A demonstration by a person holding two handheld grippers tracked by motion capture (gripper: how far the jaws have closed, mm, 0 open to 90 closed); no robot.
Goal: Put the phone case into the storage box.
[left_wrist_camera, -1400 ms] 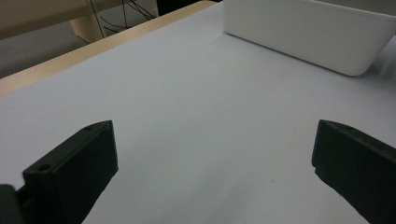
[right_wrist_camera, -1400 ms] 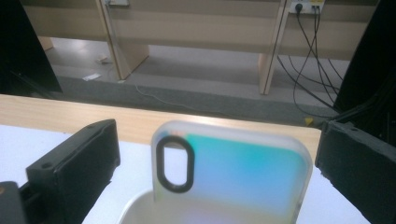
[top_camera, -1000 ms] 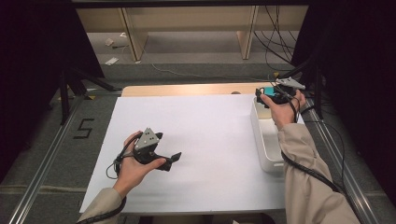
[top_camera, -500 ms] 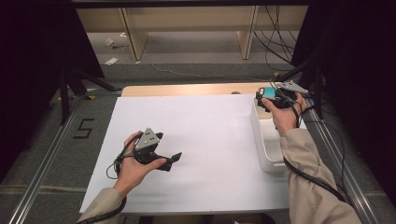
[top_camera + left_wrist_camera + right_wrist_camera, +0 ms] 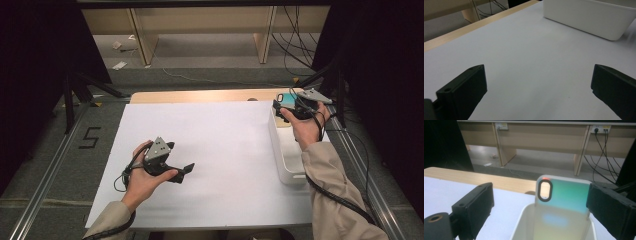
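While your left gripper [image 5: 186, 170] rests at the lower left of the high view on the white sheet [image 5: 225, 150], its jaws stand wide apart with nothing between them. Your right gripper [image 5: 280, 106], at the upper right, has just been closing its jaws around a phone case [image 5: 562, 202] (teal-tinted, pale-rimmed) standing in the white bin [image 5: 285, 160]; the left pad is clear of it.

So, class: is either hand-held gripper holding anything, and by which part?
Nothing yet. Left hand-held gripper: open, empty. Right hand-held gripper: jaws have just been closing, phone case between them, one jaw off it.
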